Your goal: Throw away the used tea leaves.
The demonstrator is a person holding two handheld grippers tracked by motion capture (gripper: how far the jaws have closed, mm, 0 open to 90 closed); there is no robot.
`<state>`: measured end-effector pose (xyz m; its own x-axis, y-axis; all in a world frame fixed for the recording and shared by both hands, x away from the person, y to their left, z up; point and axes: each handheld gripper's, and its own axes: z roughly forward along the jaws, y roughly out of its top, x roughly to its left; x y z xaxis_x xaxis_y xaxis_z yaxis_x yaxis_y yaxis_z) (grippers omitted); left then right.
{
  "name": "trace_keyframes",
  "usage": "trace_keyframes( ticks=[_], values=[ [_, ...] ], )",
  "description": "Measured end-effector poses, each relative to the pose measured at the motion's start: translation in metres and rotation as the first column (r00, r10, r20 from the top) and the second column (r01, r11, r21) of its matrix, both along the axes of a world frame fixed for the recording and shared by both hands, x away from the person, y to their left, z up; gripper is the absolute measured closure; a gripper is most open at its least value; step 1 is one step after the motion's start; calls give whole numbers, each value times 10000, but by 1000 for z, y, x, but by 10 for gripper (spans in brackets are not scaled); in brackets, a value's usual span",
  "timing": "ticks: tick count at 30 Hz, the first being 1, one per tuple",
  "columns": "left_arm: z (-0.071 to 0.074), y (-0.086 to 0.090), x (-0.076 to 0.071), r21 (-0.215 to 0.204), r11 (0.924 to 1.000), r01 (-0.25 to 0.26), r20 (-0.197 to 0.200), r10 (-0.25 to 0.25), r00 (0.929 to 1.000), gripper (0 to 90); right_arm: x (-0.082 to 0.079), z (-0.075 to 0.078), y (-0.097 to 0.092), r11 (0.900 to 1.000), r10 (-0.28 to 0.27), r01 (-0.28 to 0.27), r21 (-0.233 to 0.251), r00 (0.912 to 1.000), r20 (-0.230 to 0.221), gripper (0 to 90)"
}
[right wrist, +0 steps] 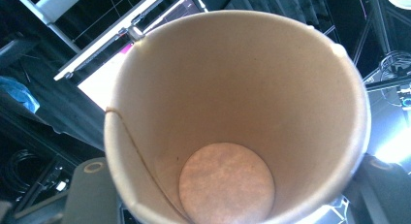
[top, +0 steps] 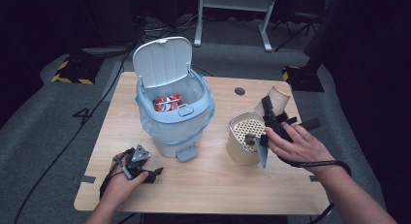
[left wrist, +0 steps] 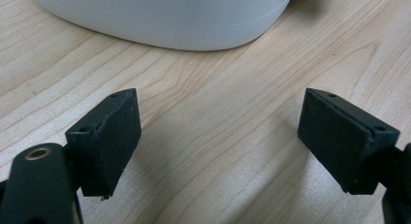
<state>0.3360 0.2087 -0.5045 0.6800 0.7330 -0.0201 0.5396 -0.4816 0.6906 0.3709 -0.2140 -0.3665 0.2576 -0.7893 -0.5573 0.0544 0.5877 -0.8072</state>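
Right hand-held gripper [top: 271, 115] is clenched on the paper cup [top: 274, 100], held up off the worktop [top: 213, 180] at the right, tilted, its long axis running away from the hand; the right gripper view looks into the empty cup [right wrist: 232, 117]. Open bin [top: 172, 112] lies to its left, past the perforated can [top: 245, 136], so I'd guess the cup goes leftward into it. Left hand-held gripper [top: 140, 168] is released, resting on the worktop by the bin base [left wrist: 160, 15]. Pale wood top, dark room behind

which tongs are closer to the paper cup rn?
Right. The right tongs are shut on the paper cup, holding it tilted above the perforated container. The left tongs rest open on the table, in front of the bin.
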Motion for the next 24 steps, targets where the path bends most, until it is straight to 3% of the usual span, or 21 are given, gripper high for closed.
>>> trace_keyframes(
  ticks=[12, 15, 18, 19, 21, 22, 23, 24],
  values=[
    [0, 0, 0, -10, 10000, 8, 0, -8, 10000, 158, 0, 0, 1, 9995, 38, -34, 323, 9999, -136, 339],
    [0, 0, 0, -7, 10000, 6, 2, -6, 10000, 158, 1, 1, 1, 9982, 75, -59, 601, 9996, -257, 336],
    [0, 0, 0, -15, 10000, 12, 2, -12, 10000, 158, 1, 2, 1, 9923, 244, -149, 1229, 9968, -760, 331],
    [0, 0, 0, -16, 10000, 11, 4, -11, 10000, 158, 1, 3, 0, 9868, 342, -166, 1613, 9937, -1065, 329],
    [0, 0, 0, -16, 10000, 11, 5, -11, 10000, 158, 3, 6, -2, 9645, 520, -52, 2642, 9840, -1705, 327],
    [0, 0, 0, -13, 10000, 13, 4, -13, 10000, 158, 4, 9, -4, 9443, 633, 68, 3290, 9773, -2020, 326],
    [0, 0, 0, -10, 10000, 16, 3, -16, 10000, 158, 7, 12, -7, 9171, 730, 294, 3976, 9680, -2399, 325],
    [0, 0, 0, -12, 10000, 13, 4, -13, 10000, 158, 9, 14, -10, 8835, 824, 566, 4650, 9584, -2733, 324]
  ],
)
